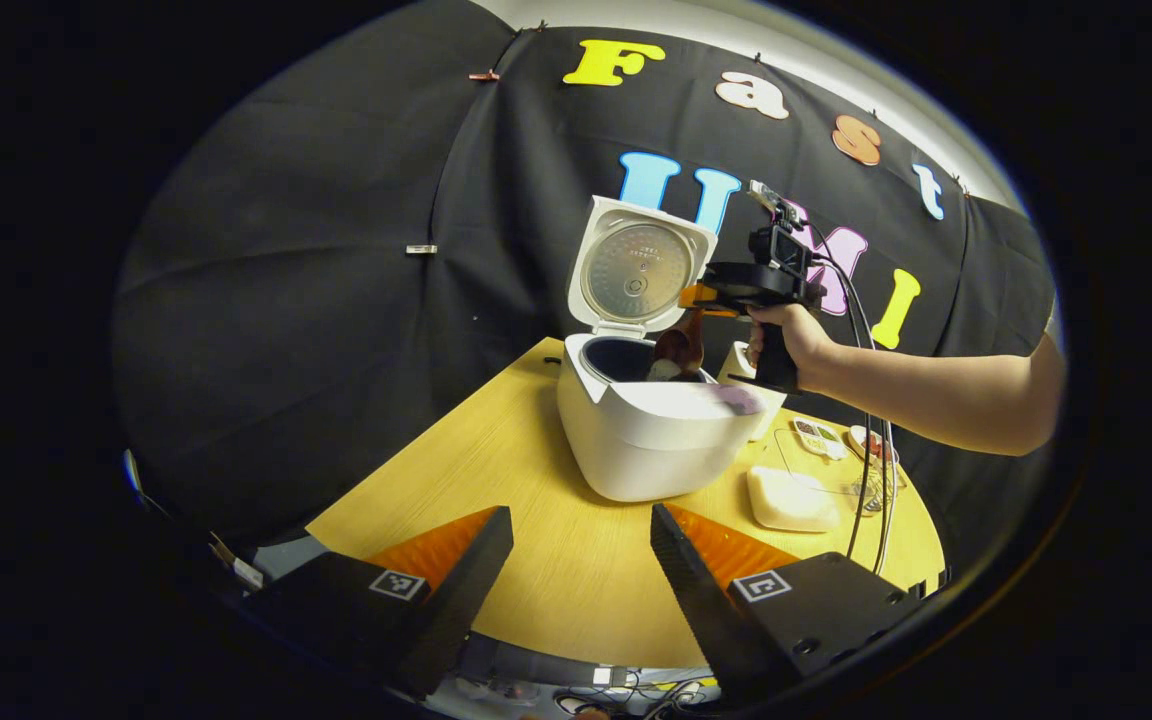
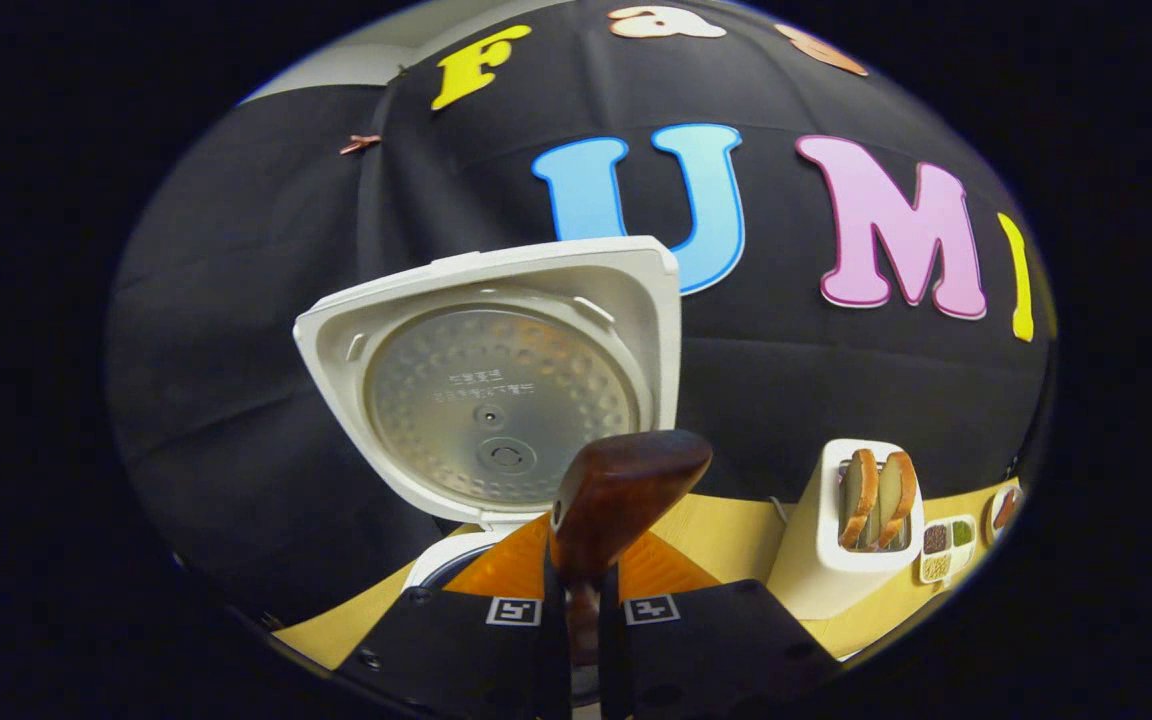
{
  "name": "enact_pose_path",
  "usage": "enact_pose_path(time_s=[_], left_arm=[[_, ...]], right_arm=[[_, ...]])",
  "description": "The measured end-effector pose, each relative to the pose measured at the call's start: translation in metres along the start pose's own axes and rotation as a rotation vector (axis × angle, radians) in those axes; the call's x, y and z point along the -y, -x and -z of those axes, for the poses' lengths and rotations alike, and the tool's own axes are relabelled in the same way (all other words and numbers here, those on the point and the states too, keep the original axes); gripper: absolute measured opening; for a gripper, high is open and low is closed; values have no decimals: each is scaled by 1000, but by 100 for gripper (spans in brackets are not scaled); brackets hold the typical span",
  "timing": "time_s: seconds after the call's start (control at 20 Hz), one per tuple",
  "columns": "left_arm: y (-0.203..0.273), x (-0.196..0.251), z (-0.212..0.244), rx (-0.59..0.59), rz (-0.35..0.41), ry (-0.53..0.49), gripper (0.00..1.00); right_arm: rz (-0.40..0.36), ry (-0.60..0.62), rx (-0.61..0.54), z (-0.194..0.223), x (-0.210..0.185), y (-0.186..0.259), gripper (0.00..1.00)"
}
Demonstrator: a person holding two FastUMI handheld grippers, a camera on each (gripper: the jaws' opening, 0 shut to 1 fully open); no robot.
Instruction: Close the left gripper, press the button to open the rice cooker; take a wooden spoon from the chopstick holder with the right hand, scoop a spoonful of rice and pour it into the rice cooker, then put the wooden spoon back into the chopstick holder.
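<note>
Our left gripper (image 1: 581, 560) hangs low over the pale wood-grain table (image 1: 536, 520), its two wedge-shaped fingers spread wide with nothing between them. Beyond them we see the rice cooker (image 1: 651, 440), a smooth, rounded white plastic body with its lid (image 1: 636, 270) swung up on the rear hinge; the lid's inner face is a dimpled metal disc. Over the dark inner pot the right gripper (image 1: 701, 297), held by a hand (image 1: 791, 340), carries the wooden spoon (image 1: 678, 350) with its bowl tipped down into the opening. In the right gripper view, both fingers pinch the spoon's slim handle, and we see its glossy, reddish-brown bowl (image 2: 626, 490) from behind, rising before the lid. Further right stands the white chopstick holder (image 2: 836, 570), boxy with rounded corners, with two lighter wooden utensils (image 2: 878, 498) upright inside.
</note>
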State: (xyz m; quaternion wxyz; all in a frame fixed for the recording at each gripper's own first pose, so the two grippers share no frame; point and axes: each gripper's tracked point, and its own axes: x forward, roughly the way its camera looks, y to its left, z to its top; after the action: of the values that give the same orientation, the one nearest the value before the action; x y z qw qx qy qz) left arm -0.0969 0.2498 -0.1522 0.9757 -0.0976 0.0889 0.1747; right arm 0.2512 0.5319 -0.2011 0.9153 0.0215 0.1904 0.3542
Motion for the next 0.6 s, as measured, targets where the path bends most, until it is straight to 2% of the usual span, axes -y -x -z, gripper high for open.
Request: enact_pose_path(time_s=[0.3, 0.45, 0.6], left_arm=[[3, -1, -2, 14, -8, 11, 96], [6, -1, -2, 21, -13, 8, 96], [9, -1, -1, 25, -17, 3, 96]], right_arm=[[-77, 265, 30, 4, -29, 8, 15], [-100, 321, 36, 6, -40, 12, 15], [-113, 318, 31, 6, -46, 18, 15]])
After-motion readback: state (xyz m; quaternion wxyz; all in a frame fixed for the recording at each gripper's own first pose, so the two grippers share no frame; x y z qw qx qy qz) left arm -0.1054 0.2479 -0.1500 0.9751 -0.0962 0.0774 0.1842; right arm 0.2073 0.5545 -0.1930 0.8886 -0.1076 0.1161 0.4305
